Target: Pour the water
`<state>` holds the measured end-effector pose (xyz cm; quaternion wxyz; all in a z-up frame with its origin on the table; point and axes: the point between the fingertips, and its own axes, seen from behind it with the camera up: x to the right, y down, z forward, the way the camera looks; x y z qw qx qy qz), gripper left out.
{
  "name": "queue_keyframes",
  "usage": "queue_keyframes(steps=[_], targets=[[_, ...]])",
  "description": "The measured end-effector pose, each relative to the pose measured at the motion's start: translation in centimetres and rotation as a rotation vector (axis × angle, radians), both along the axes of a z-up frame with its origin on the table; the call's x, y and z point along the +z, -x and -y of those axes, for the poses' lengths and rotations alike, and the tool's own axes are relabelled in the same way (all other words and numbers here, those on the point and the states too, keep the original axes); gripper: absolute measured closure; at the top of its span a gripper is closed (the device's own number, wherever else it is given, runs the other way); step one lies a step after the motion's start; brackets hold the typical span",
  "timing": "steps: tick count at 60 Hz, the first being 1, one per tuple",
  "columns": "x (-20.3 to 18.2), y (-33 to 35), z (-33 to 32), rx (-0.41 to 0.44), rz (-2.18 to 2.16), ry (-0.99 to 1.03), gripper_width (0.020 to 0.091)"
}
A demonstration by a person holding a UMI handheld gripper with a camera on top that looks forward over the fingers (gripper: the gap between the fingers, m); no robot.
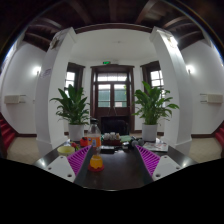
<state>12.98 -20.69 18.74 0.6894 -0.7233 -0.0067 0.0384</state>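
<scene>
Gripper (108,160): held above the near edge of a dark table, looking along it into a large room; fingers spread wide, nothing between them.
Left finger pad (64,162): magenta with a pale dotted pattern, angled inward, just left of an orange cup.
Right finger pad (152,160): same magenta, angled inward, clear of the objects on the table.
Dark table (118,172): glossy black top stretching away from the fingers, with a cluster of small items at its far end.
Orange cup (96,161): translucent orange, upright on the table, nearest of the items, between the fingers but closer to the left one, touching neither.
Bottle (96,137): small upright container with a pale cap, beyond the orange cup; too small to tell whether it holds water.
Yellow-green bowl (66,150): far left on the table, left of the bottle.
Other tabletop items (118,146): small things of mixed colours right of the bottle, too small to identify.
Left potted plant (74,108): broad green leaves in a white pot, on the floor beyond the table.
Right potted plant (150,106): matching plant in a white pot, to the far right.
Door (111,95): dark-framed glazed double door in the far wall, between the two plants.
White columns (52,80): one each side, framing the plants.
</scene>
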Motion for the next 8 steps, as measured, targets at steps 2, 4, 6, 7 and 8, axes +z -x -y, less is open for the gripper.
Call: queue_keyframes(steps=[2,4,6,7,8], targets=[[0.19,-0.04,0.05,0.002,0.002,-0.008,0.0274],[0.36,-0.16,0.12,0.001,0.006,-0.013,0.0274],[0.62,-0.1,0.48,-0.001,0.009,-0.015,0.0272],[0.58,-0.1,0.53,0.0,0.011,-0.015,0.0273],[0.6,-0.08,0.61,0.0,0.012,-0.015,0.0273]])
